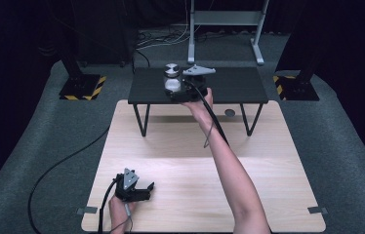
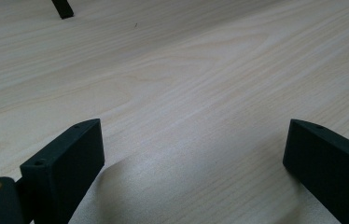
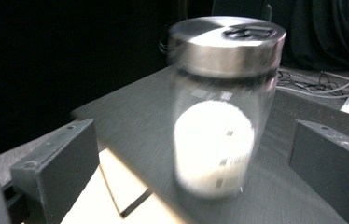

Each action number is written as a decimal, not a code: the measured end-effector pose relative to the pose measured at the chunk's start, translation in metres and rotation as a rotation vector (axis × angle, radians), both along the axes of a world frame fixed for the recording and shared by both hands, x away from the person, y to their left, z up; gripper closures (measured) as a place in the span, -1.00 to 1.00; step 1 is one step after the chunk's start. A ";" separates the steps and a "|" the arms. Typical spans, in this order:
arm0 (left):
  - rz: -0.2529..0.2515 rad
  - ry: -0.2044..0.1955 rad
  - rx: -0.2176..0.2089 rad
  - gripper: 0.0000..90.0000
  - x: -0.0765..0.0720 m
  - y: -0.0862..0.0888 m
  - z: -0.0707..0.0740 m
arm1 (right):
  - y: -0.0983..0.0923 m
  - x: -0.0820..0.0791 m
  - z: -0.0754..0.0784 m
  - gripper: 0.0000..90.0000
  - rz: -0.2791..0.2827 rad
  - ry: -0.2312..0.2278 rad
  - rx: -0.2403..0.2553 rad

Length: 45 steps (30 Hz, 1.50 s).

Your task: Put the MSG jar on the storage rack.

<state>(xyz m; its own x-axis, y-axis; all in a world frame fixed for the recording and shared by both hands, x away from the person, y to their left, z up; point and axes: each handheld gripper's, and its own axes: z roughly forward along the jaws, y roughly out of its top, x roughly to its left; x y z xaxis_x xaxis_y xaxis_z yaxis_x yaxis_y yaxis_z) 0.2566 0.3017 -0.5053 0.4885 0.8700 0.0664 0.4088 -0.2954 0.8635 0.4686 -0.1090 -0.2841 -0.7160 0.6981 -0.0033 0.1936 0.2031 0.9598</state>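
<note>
A clear glass jar (image 1: 172, 78) with a silver metal lid and white contents stands upright on the small black table (image 1: 234, 85). My right gripper (image 1: 175, 90) is at that table's front edge, right by the jar. In the right gripper view the jar (image 3: 219, 116) stands blurred just ahead of the gap, and my right gripper (image 3: 193, 140) is open with neither pad touching the glass. My left gripper (image 1: 147, 191) rests low over the wooden tabletop (image 1: 268, 185) near its front left. In the left gripper view my left gripper (image 2: 193, 140) is open with only bare wood between its jaws.
The black table stands on thin legs (image 1: 143, 122) at the far end of the wooden top. A round grommet (image 1: 229, 112) sits under its right side. One leg's foot (image 2: 62, 8) appears far off in the left gripper view. Grey carpet surrounds the table; a white frame (image 1: 224, 19) stands behind.
</note>
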 end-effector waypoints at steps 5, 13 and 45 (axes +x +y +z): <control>0.003 0.000 -0.002 -0.89 0.000 0.000 0.000 | -0.018 -0.032 -0.004 -1.00 0.038 -0.027 -0.014; 0.003 -0.001 -0.002 -0.90 0.000 -0.001 0.000 | -0.049 -0.077 -0.025 -1.00 0.053 -0.018 -0.047; 0.002 -0.001 0.000 -0.90 0.000 -0.001 0.000 | -0.121 -0.158 -0.152 -1.00 0.002 0.173 -0.090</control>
